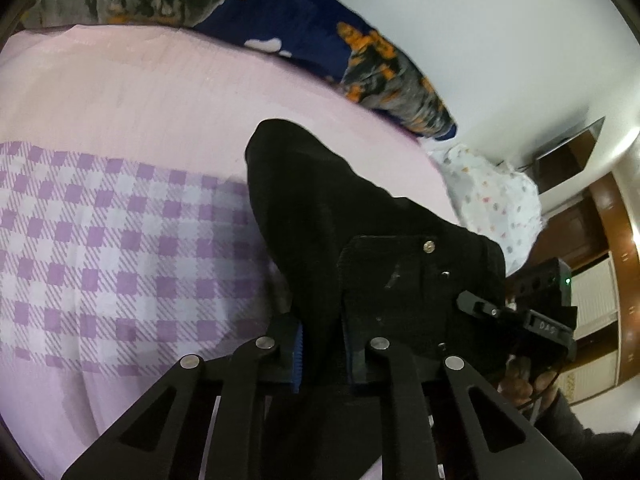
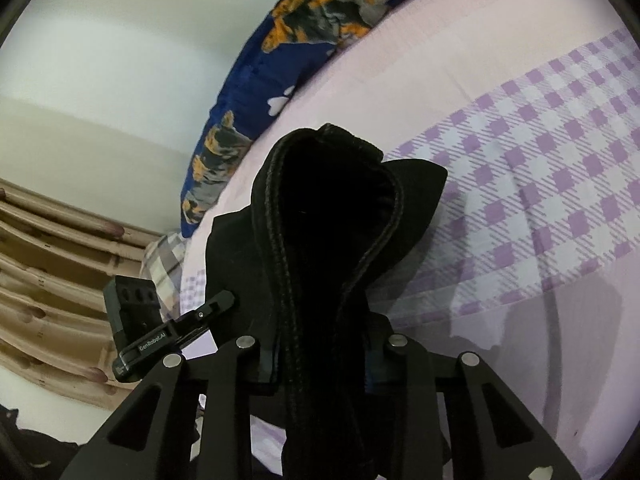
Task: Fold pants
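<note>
Black pants [image 1: 320, 208], a thick, matte cloth, are bunched and lifted above a bed sheet [image 1: 120, 240] of pale pink with a lilac-and-white check panel. The left gripper [image 1: 320, 354] is pinched nearly closed on one fold, its ribbed blue pads pressing the fabric. The right gripper [image 2: 320, 364] clamps a stitched, corded hem edge [image 2: 288, 280] that curls into an open loop ahead of its fingers. Along the wall lies a navy pillow [image 1: 280, 28] printed with orange-and-grey dogs.
</note>
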A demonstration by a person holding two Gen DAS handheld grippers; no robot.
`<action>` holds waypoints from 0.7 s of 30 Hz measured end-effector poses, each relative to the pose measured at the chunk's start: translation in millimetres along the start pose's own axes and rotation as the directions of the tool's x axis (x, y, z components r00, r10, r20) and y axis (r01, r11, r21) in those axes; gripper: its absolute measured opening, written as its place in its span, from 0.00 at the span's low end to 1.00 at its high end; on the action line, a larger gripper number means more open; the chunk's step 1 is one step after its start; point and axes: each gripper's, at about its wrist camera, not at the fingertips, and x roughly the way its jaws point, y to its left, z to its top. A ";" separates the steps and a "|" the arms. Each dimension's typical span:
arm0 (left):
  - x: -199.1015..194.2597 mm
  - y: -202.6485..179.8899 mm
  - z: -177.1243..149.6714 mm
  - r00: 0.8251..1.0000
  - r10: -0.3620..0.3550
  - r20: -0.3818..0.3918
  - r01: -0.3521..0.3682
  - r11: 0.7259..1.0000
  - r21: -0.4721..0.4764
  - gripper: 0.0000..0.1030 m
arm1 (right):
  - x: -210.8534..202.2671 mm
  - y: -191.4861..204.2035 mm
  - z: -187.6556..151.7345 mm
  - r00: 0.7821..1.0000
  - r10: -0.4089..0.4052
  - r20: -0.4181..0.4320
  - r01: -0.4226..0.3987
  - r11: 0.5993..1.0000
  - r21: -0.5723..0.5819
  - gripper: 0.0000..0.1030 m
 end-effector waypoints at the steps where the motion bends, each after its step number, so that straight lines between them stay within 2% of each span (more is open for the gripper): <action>1: -2.8 -0.7 0.5 1.000 0.001 0.007 -0.001 1.000 0.004 0.14 | 0.1 4.1 0.4 1.000 0.011 0.000 -0.011 1.000 0.005 0.26; 6: -22.0 4.0 4.8 0.998 -0.007 0.065 0.008 1.000 -0.016 0.14 | 10.2 30.9 1.1 0.999 0.032 -0.011 -0.032 0.999 -0.019 0.26; 10: -44.7 13.4 16.0 0.993 0.019 0.112 -0.016 1.000 -0.026 0.14 | 25.3 52.1 8.5 0.998 0.056 -0.027 -0.057 0.997 -0.047 0.25; 14: -67.3 31.9 28.9 0.985 0.085 0.150 -0.081 0.996 -0.030 0.14 | 55.9 76.0 25.0 0.995 0.073 -0.061 -0.078 0.993 -0.092 0.25; 21: -93.7 75.7 55.7 0.961 0.202 0.188 -0.194 0.979 -0.063 0.14 | 132.3 116.9 52.6 0.987 0.081 -0.142 -0.102 0.983 -0.151 0.25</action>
